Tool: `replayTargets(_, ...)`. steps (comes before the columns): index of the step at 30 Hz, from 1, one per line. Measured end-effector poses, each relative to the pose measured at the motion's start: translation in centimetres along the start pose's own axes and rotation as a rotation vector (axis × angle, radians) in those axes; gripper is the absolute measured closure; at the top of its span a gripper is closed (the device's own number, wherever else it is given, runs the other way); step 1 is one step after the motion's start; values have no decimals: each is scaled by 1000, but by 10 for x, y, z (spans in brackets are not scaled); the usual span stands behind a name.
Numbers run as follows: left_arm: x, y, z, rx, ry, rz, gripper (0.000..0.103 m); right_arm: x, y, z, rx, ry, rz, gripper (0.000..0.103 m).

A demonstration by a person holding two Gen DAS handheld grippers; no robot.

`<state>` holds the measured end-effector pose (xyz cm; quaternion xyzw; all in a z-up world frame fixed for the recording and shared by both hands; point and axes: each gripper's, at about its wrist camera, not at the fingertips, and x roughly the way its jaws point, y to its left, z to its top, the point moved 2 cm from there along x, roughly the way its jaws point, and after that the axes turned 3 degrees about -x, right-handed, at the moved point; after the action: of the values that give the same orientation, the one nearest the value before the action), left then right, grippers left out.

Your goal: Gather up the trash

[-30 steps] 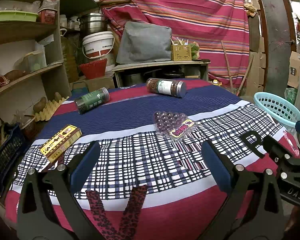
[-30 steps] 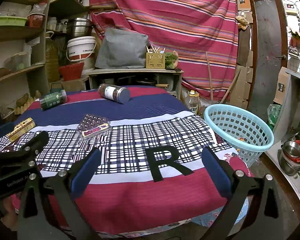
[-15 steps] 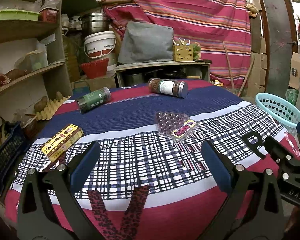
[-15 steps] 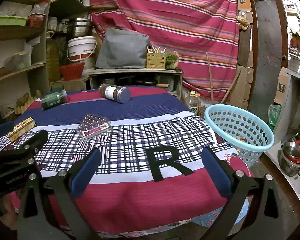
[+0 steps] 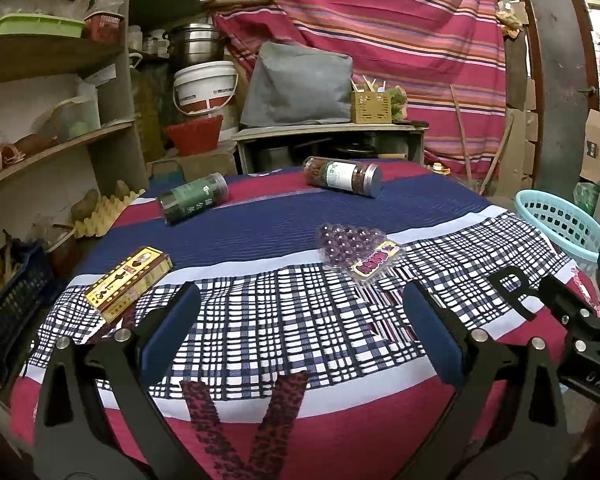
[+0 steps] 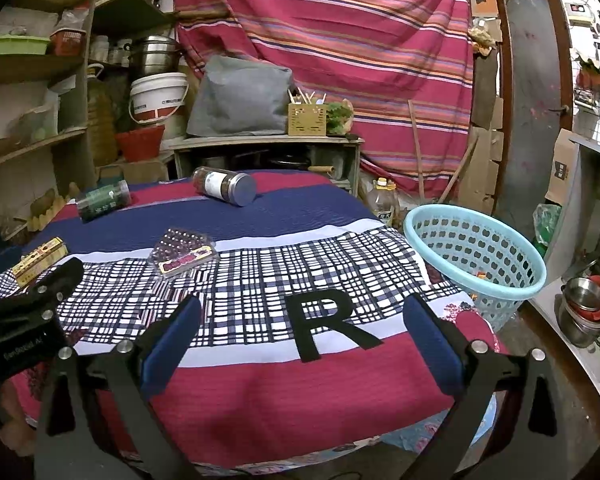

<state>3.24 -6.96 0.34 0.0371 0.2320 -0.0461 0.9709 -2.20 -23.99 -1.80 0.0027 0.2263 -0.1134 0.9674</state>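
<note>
On the cloth-covered round table (image 5: pixel 260 232) lie a yellow box (image 5: pixel 129 282) at the left, a green-labelled jar (image 5: pixel 192 202) and a brown jar with a white label (image 5: pixel 342 176) on their sides at the back, and a clear blister tray (image 5: pixel 358 249) in the middle. A light blue basket (image 6: pixel 474 254) stands off the table's right edge. My left gripper (image 5: pixel 300 328) hangs open over the near checked cloth, holding nothing. My right gripper (image 6: pixel 300 332) is open too, above the black letter R (image 6: pixel 328 328), nothing between its fingers.
Wooden shelves (image 5: pixel 52 136) with boxes and food line the left side. Behind the table stands a low bench (image 5: pixel 328 136) with a grey bag, a white bucket and pots. A striped cloth hangs at the back. Metal bowls (image 6: pixel 584 300) sit at the right.
Both views have barely shifted; the left gripper has edged slightly forward. Nothing on the table has moved.
</note>
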Motion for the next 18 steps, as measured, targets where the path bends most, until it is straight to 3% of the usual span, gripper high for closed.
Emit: replayTargets(18, 1, 4, 0, -15, 4, 7, 5, 0, -5, 2, 1, 6, -1, 5)
